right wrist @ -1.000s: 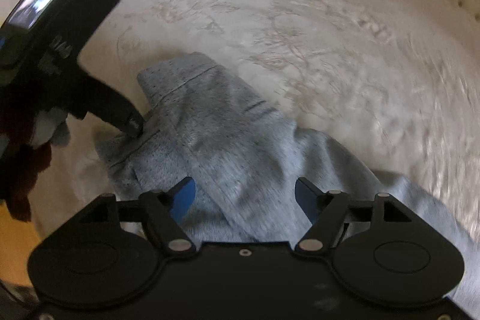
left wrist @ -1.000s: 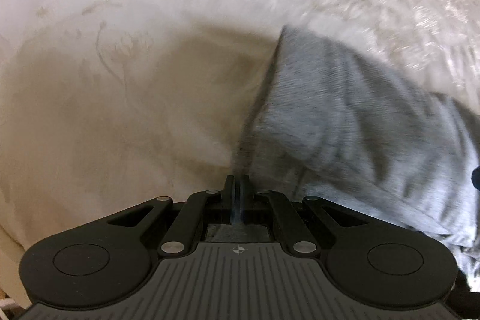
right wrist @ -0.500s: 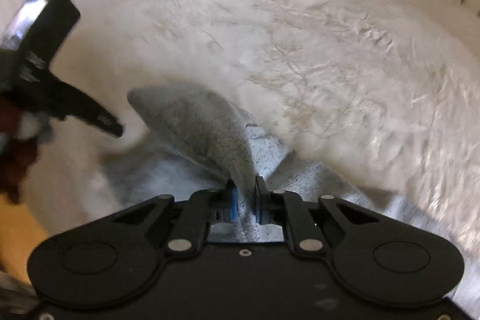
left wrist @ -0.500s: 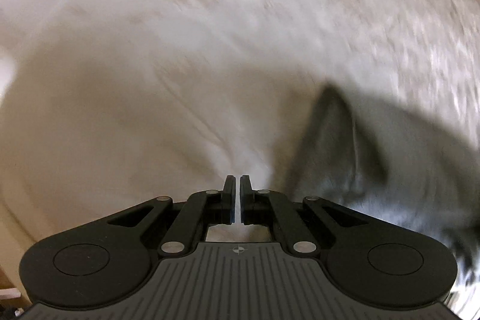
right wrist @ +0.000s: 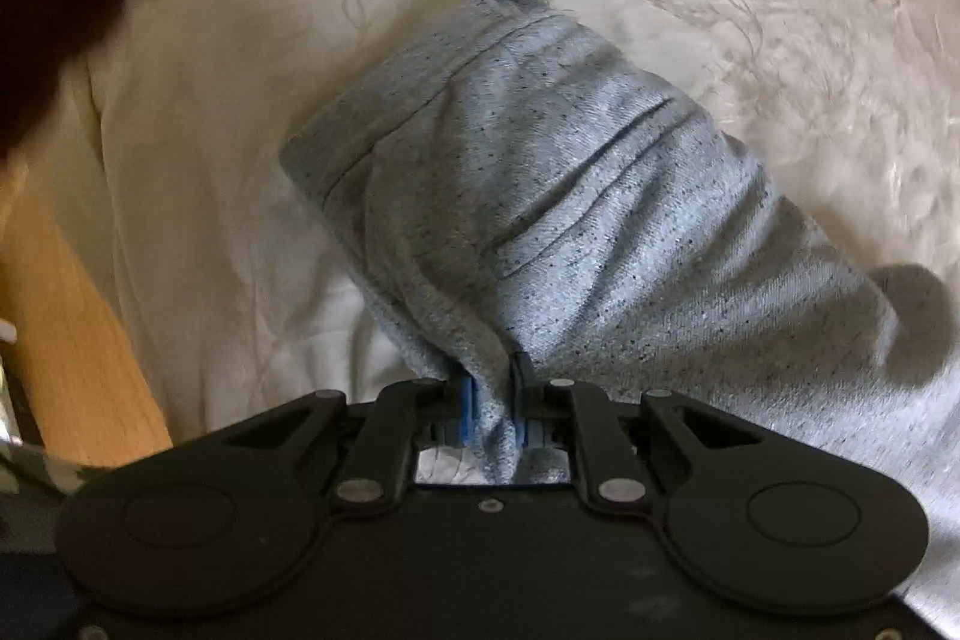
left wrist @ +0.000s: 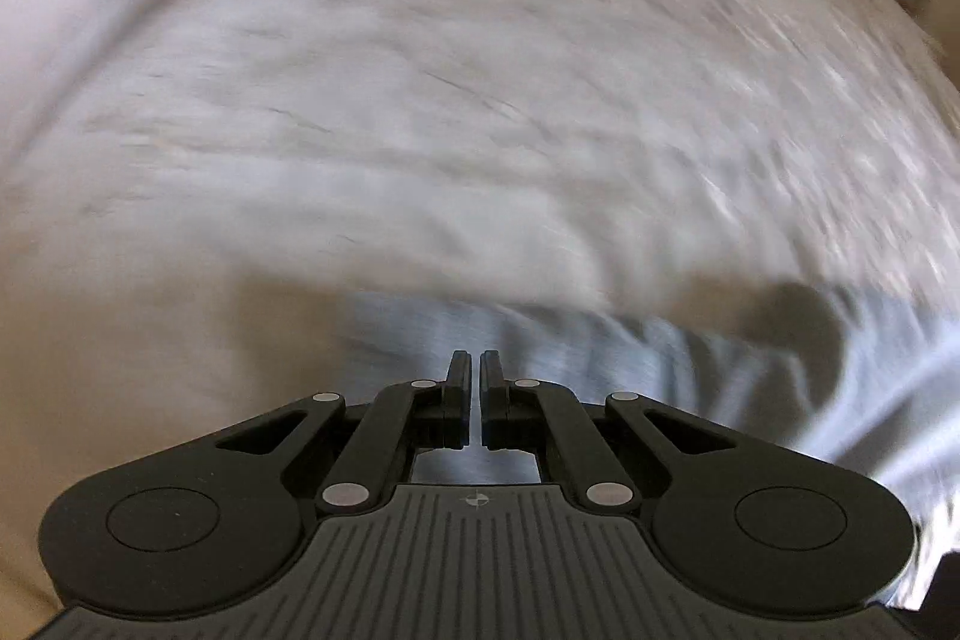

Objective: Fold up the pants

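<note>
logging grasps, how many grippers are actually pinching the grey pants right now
1. The right gripper is shut on the grey pants. The left gripper, nearly closed, holds nothing above them.

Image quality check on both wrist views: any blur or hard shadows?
Left wrist: heavy motion smear across the bedspread and pants; only the left gripper is sharp, jaws nearly shut on nothing. Right wrist: pants fairly sharp, right gripper pinching them; top-left corner blurred, dark rounded shadow on the cloth at right.
</note>
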